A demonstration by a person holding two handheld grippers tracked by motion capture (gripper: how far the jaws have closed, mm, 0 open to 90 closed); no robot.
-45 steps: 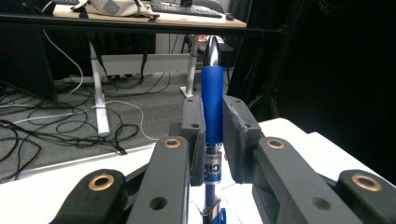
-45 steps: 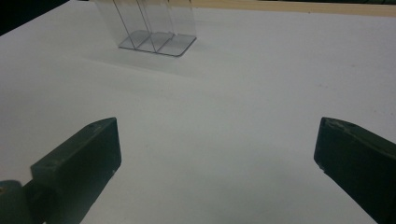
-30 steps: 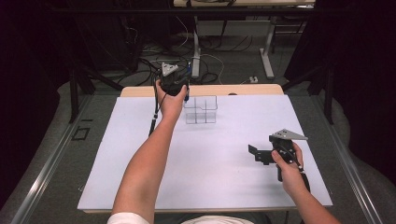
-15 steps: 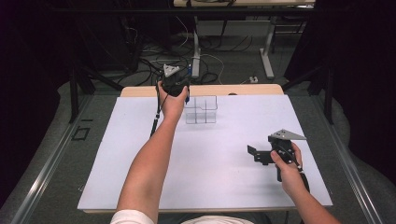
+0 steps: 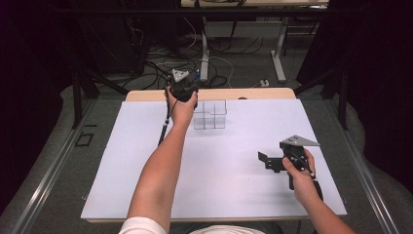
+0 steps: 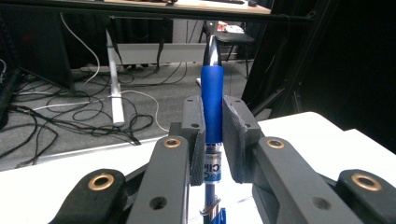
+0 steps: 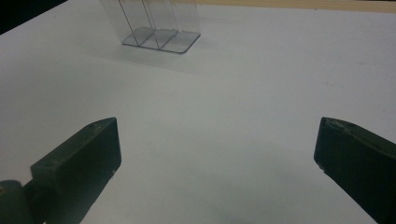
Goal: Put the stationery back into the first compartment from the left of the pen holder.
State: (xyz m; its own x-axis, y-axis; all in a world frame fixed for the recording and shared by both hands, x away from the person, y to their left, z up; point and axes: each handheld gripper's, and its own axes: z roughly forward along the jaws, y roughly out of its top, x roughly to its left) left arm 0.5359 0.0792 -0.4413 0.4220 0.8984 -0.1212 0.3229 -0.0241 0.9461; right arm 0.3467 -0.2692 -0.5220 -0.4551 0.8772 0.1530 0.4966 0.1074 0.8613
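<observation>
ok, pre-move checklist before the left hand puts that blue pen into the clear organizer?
1. Grip on blue pen: left gripper pads clamp its barrel on both sides - ok.
2. Pen orientation: runs lengthwise between the jaws, dark tip pointing away from the camera - ok.
3. Left gripper over clear organizer: it sits at the organizer's far left corner in the high view; which compartment is below - cannot tell.
4. Organizer compartments free: look empty through the clear walls - ok.
5. Right gripper: jaws wide apart, nothing between them, well apart from the organizer - ok.
6. White table around organizer: bare - ok.
</observation>
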